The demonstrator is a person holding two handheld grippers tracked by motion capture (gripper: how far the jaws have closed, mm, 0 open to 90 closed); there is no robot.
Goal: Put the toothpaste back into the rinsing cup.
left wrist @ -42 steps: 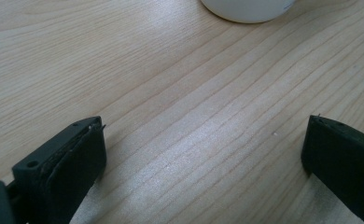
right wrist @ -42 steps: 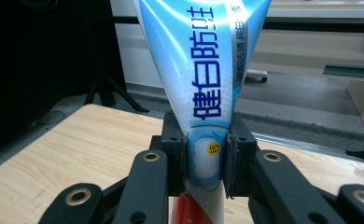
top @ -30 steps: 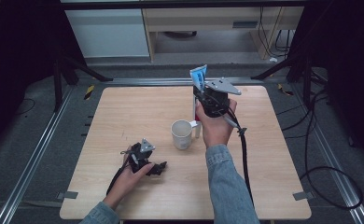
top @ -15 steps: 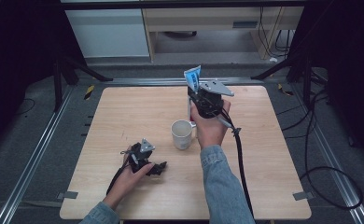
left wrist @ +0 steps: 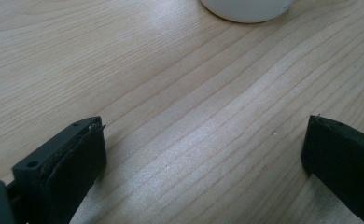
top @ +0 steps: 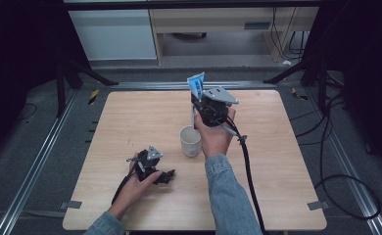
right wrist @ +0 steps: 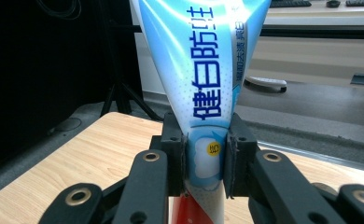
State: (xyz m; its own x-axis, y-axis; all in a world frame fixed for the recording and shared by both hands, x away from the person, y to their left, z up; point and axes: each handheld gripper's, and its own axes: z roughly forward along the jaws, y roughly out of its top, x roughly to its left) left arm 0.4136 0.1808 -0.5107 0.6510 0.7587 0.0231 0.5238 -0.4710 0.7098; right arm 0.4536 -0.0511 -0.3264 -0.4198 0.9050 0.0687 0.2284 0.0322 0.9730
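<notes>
At centre frame the right gripper clamps one blue-white toothpaste tube, jaws pinched narrow, above one white mug. At lower left, the left gripper rests wide open on the table, holding nothing.

floor: grey carpet | cabinet: white | desk: beige

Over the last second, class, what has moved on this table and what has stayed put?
The right hand-held gripper, shut on the toothpaste tube, drifted slightly left above the white mug. The mug and the open left hand-held gripper, resting on the table, stayed put.
</notes>
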